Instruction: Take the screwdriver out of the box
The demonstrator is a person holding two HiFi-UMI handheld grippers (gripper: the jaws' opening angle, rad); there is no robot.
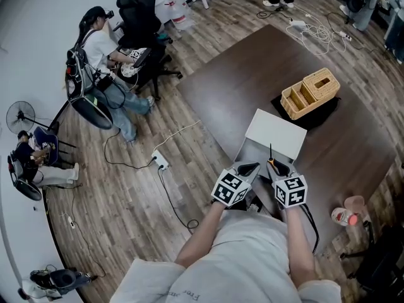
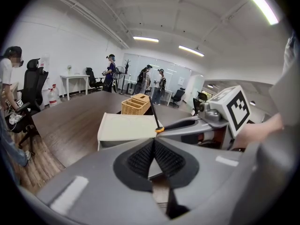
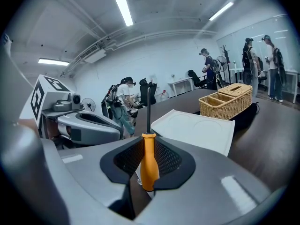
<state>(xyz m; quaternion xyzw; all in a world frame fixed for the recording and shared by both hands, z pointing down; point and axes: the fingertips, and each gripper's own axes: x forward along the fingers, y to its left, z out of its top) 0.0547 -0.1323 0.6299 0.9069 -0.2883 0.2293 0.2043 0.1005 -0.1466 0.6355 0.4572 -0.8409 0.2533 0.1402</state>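
Standing on a plank floor (image 1: 126, 188), the dark table (image 1: 252, 74) bears box (image 1: 276, 133) and basket (image 1: 310, 93).

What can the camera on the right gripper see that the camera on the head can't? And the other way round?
Only the right gripper view: the ceiling lights and, up close, the right gripper squeezing the orange handle of the screwdriver.
Only the head view: the wooden floor, a white power strip lying on it, and a standing fan.
Both: the wicker basket, the white box, the left gripper and the screwdriver's thin dark shaft.
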